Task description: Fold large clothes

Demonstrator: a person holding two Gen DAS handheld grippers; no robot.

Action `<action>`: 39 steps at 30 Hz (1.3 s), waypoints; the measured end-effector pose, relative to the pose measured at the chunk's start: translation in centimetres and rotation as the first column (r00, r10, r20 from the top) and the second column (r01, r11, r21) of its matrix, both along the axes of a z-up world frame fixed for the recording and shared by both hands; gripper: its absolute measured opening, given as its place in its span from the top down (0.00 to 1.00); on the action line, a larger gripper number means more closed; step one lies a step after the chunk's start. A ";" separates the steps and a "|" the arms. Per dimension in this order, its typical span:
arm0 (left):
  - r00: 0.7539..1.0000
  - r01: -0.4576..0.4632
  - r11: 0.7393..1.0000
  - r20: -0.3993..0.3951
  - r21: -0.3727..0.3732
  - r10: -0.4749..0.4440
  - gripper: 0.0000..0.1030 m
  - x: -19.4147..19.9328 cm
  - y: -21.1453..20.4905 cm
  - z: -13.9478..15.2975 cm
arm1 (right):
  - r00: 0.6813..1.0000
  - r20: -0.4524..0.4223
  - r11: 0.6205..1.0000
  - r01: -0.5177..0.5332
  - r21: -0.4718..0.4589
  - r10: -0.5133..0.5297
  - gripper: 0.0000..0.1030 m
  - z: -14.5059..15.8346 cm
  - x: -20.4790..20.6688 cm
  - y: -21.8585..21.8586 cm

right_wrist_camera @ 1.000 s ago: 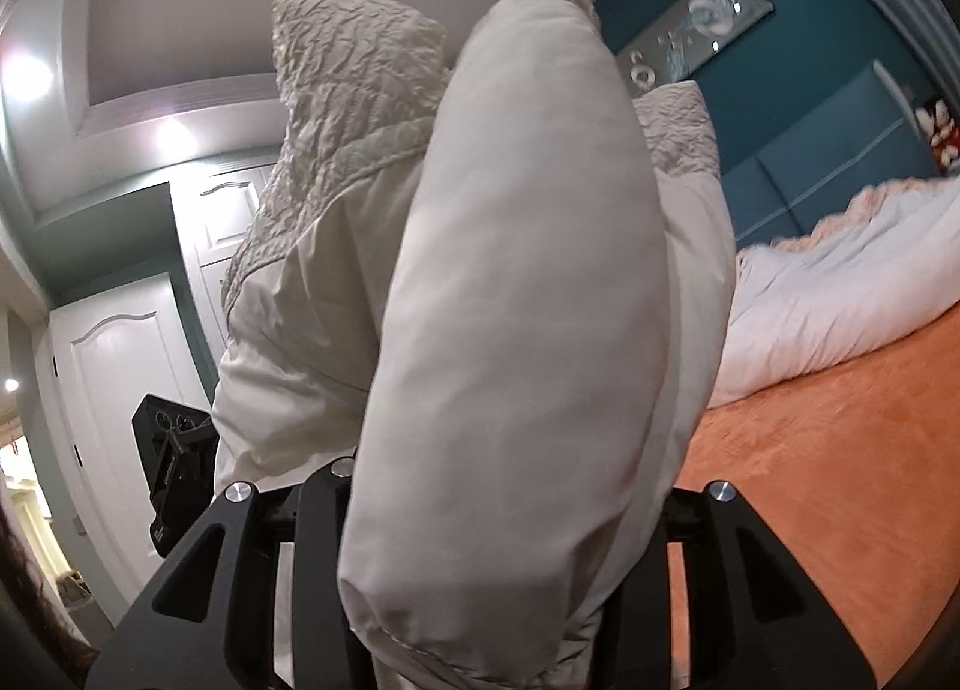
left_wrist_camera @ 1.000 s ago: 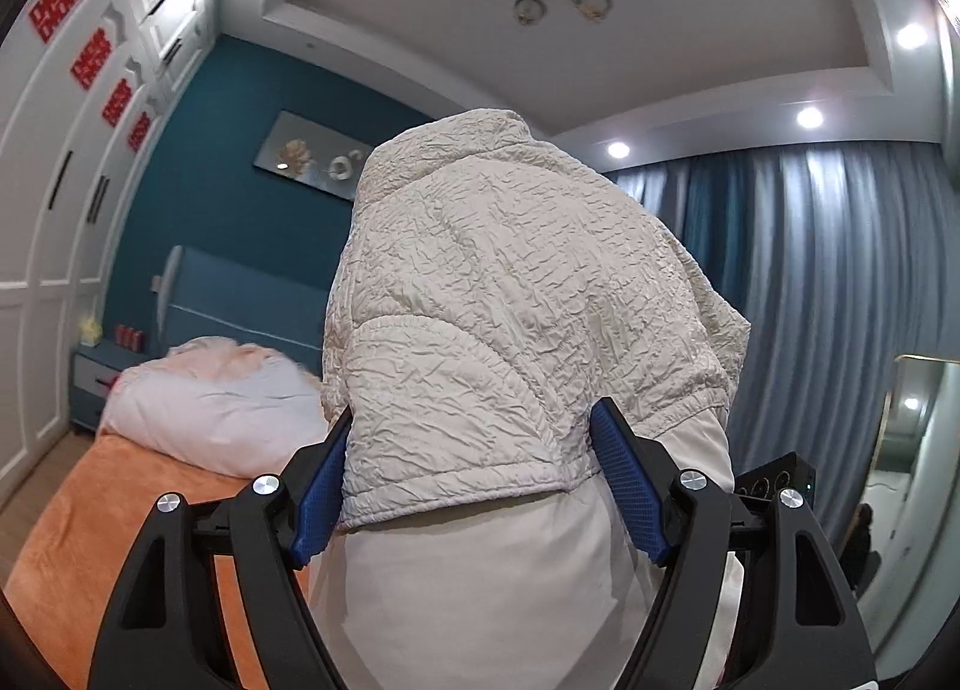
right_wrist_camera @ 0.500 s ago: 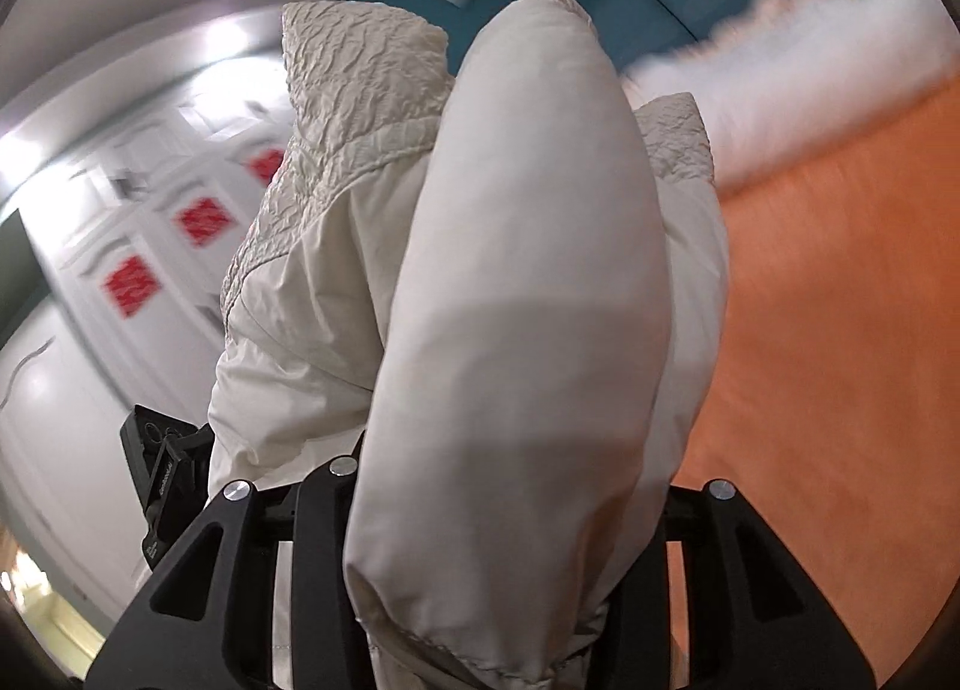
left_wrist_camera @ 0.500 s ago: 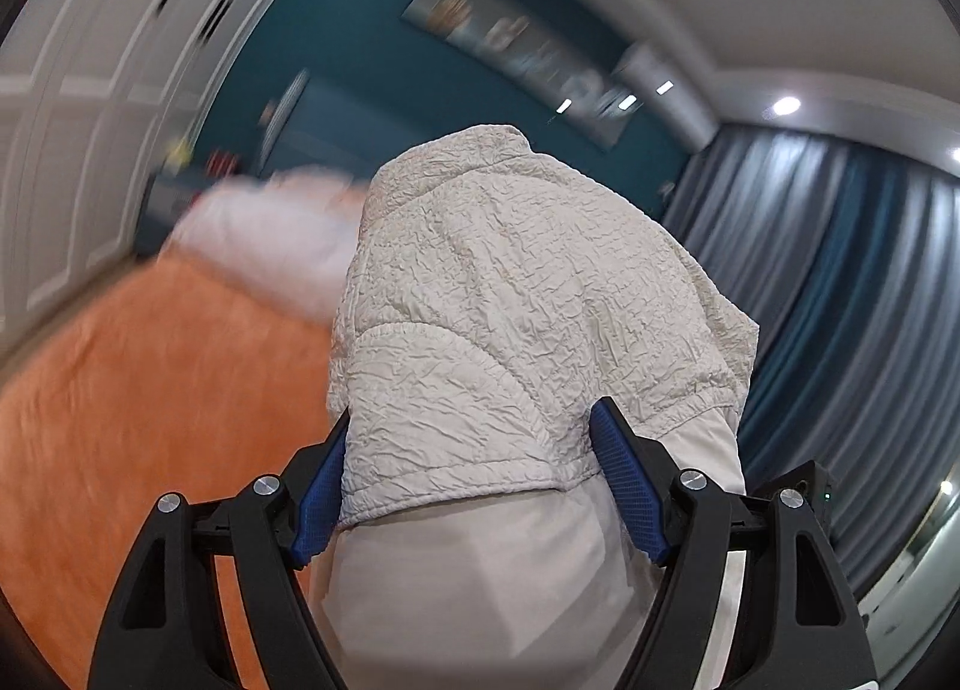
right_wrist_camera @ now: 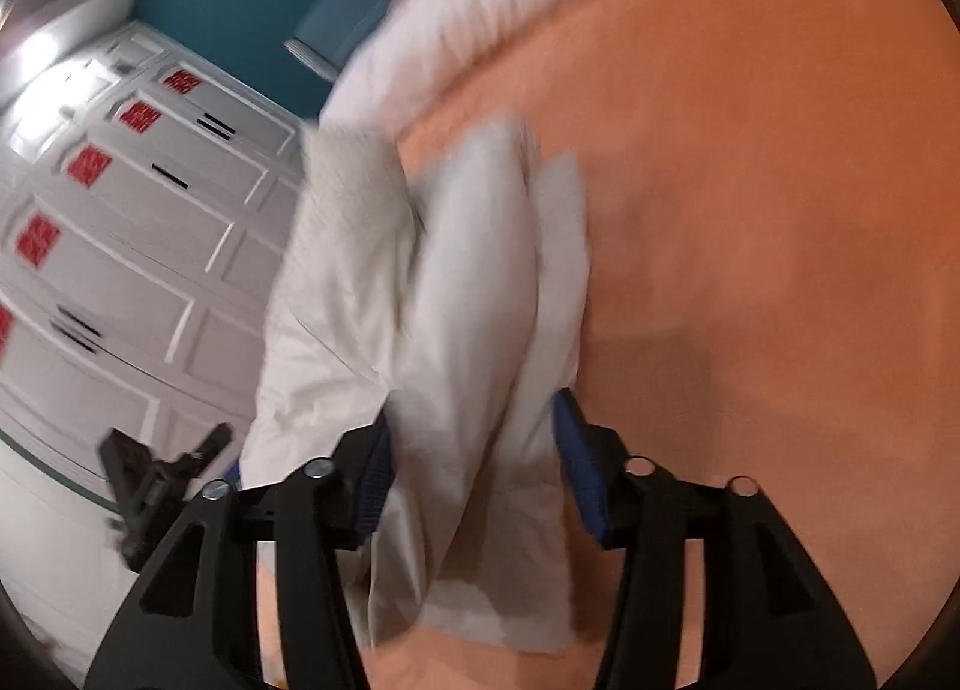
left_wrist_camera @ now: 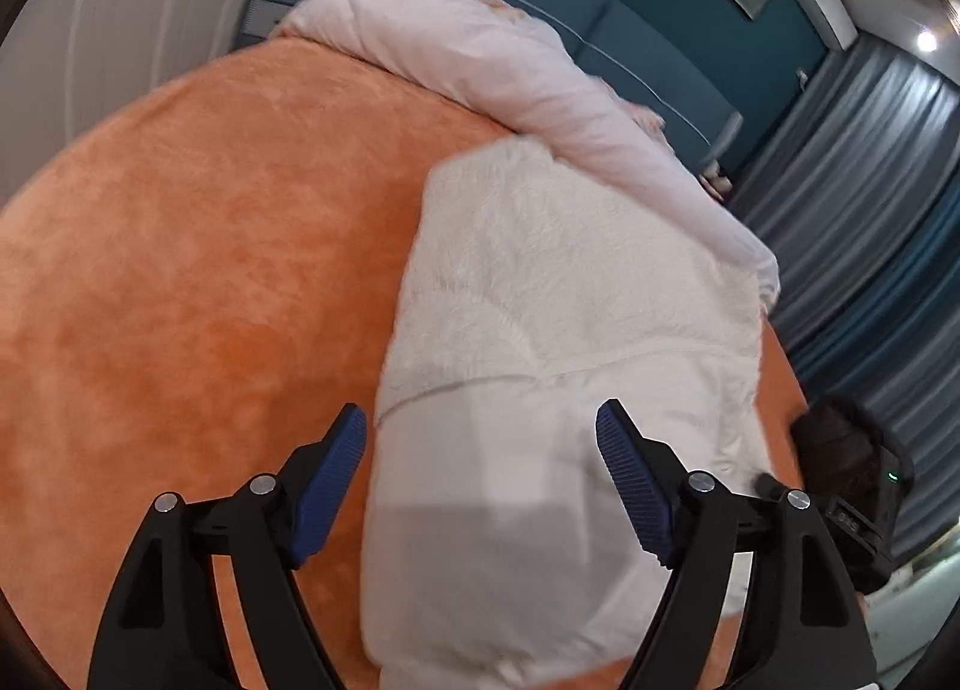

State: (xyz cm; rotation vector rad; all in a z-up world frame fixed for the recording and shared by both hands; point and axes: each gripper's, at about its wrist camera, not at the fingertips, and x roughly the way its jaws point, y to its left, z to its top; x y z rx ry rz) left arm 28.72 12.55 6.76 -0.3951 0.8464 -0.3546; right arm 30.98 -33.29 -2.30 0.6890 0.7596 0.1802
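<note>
A folded white jacket (left_wrist_camera: 570,282) lies on the orange bed cover (left_wrist_camera: 210,240). My left gripper (left_wrist_camera: 480,450) straddles its near end with the jaws opening; the left pad stands clear of the cloth, with orange showing between. In the right wrist view the jacket's thick folded edge (right_wrist_camera: 468,282) fills the gap of my right gripper (right_wrist_camera: 474,450). Both blue pads still touch the cloth while the jaws are opening. Each gripper shows in the other's view: the right one (left_wrist_camera: 852,486) and the left one (right_wrist_camera: 156,468).
A rolled white duvet (left_wrist_camera: 510,72) lies along the bed's far side, just behind the jacket, below a blue headboard (left_wrist_camera: 600,18). White wardrobe doors (right_wrist_camera: 120,210) stand on one side and grey-blue curtains (left_wrist_camera: 870,210) on the other. Orange cover (right_wrist_camera: 750,210) spreads wide around.
Both grippers swung down from holding the jacket up in the air to the bed. The jacket now rests on the orange cover, and the left pads have come away from it.
</note>
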 end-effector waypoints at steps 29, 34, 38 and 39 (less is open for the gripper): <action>0.996 0.068 0.934 0.024 0.351 -0.081 0.20 1.6 -12.7 -3.3 | 0.996 -0.087 0.850 -0.055 -0.524 0.010 0.89 -4.6 15.6 10.0; 0.997 0.056 0.926 0.027 0.374 -0.071 0.20 1.4 -12.9 -3.3 | 0.995 -0.098 0.848 -0.071 -0.525 0.023 0.88 -3.6 15.2 9.8; 0.999 0.051 0.927 -0.019 0.373 -0.048 0.21 -0.1 -11.5 -1.3 | 0.995 -0.099 0.896 -0.063 -0.439 0.021 0.83 1.1 11.7 9.3; 0.999 0.044 0.932 -0.029 0.359 -0.035 0.21 -1.2 -10.7 -0.5 | 0.995 -0.082 0.906 -0.088 -0.414 0.059 0.83 2.6 9.6 9.5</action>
